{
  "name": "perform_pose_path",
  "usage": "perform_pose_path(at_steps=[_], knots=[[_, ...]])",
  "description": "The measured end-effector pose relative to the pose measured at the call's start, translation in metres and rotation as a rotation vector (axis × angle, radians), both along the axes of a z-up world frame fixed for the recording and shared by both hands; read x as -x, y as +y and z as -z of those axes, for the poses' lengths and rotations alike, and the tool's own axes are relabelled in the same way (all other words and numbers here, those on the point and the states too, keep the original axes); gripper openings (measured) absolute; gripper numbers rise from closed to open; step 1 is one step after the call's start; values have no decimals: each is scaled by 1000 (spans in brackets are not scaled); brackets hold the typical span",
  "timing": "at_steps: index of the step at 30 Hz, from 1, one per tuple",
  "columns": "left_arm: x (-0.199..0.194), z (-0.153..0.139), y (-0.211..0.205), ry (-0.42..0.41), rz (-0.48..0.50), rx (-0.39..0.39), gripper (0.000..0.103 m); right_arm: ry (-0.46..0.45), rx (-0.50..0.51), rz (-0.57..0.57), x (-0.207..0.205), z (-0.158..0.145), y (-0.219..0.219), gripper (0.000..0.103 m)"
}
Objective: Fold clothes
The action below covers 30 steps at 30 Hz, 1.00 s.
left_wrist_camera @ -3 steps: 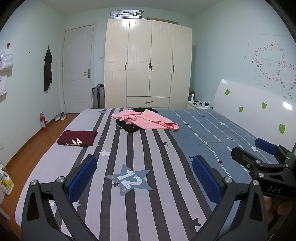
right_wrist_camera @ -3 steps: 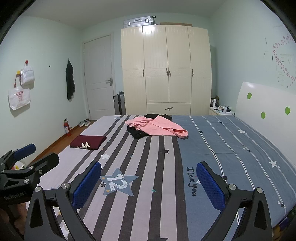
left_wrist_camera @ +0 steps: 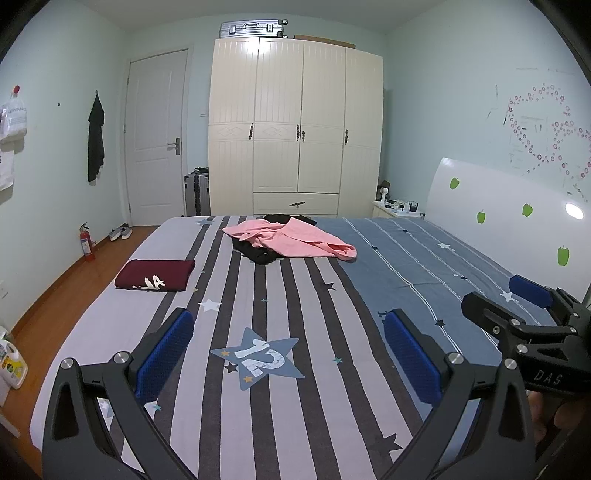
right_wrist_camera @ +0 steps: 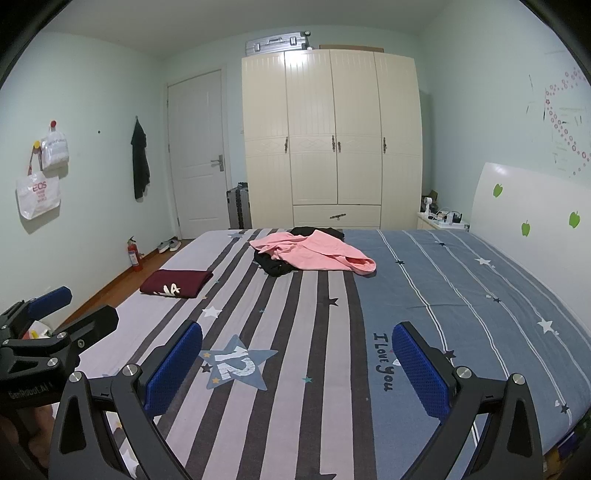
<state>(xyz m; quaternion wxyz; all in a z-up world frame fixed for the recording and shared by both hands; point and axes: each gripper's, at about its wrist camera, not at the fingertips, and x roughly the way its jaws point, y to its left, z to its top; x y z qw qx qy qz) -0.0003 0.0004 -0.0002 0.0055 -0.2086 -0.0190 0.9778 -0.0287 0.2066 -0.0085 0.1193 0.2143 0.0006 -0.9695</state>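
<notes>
Striped bed point(left_wrist_camera: 295, 406) under pale green walls, cream wardrobe point(left_wrist_camera: 295, 122) beyond its far edge. Pink garment point(left_wrist_camera: 295, 240) crumpled over a black one point(left_wrist_camera: 258, 254) near that edge — folded maroon shirt point(left_wrist_camera: 155, 278) left of them. Left tool point(left_wrist_camera: 288, 350) and right tool point(right_wrist_camera: 295, 362) both spread wide, empty, above the bed's near end.

Cream wardrobe point(left_wrist_camera: 295, 125) at far wall, silver suitcase point(left_wrist_camera: 253, 28) on top; fire extinguisher point(left_wrist_camera: 86, 243) on floor
</notes>
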Motion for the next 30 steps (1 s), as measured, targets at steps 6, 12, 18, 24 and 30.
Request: perform_pose_path(at_steps=[6,12,18,24,30], knots=[[-1,5,-2,3,3,1,102,-7,2,3,2,0,-1,102],[1,4,-2,2,3,-7,102,-11,2,5,-2,-7,-2,102],[0,2,-2,4,3,-11,102,9,-2,-2,-3,-3,-1,102],[-1,3,0,3,5,-12,102,7,1,-5,0,0,-1,102],[-1,0,0,5,5,-14,102,12,4,-6,0,-2,1,102]])
